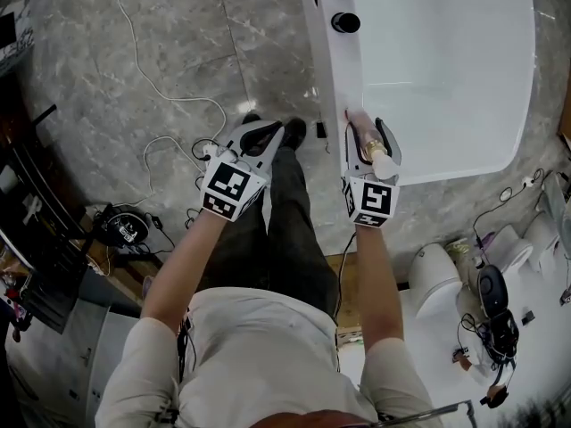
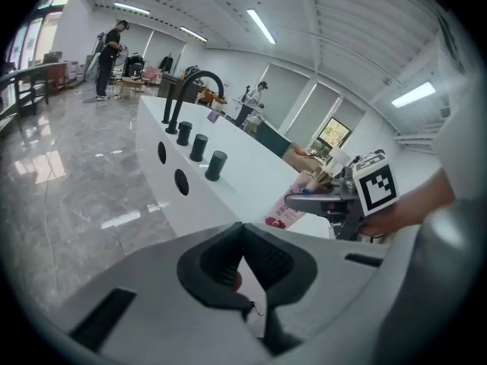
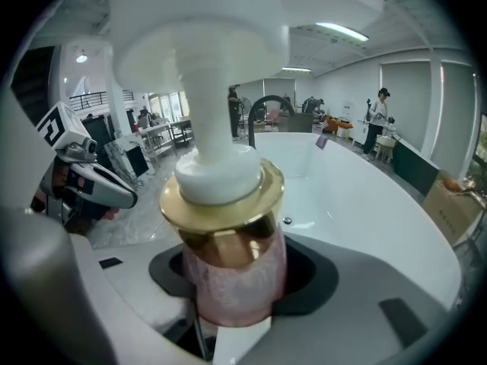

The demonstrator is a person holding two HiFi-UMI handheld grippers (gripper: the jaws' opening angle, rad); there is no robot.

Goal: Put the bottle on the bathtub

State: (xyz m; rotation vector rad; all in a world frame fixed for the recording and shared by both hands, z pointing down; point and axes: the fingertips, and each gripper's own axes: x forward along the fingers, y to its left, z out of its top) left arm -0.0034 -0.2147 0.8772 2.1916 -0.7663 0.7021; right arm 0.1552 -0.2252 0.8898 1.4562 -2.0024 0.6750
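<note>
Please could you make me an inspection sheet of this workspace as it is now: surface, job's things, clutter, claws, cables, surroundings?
Surface: white bathtub rim, bare beside two black knobs.
Job's things: pink pump bottle with gold collar, held at the rim; touching or not, unclear.
Clutter: black device on the marble floor.
Claws: right claw shut on the bottle; left claw shut, empty.
Cables: white cable loose across the floor.
Surroundings: toilet nearby; people far off.
</note>
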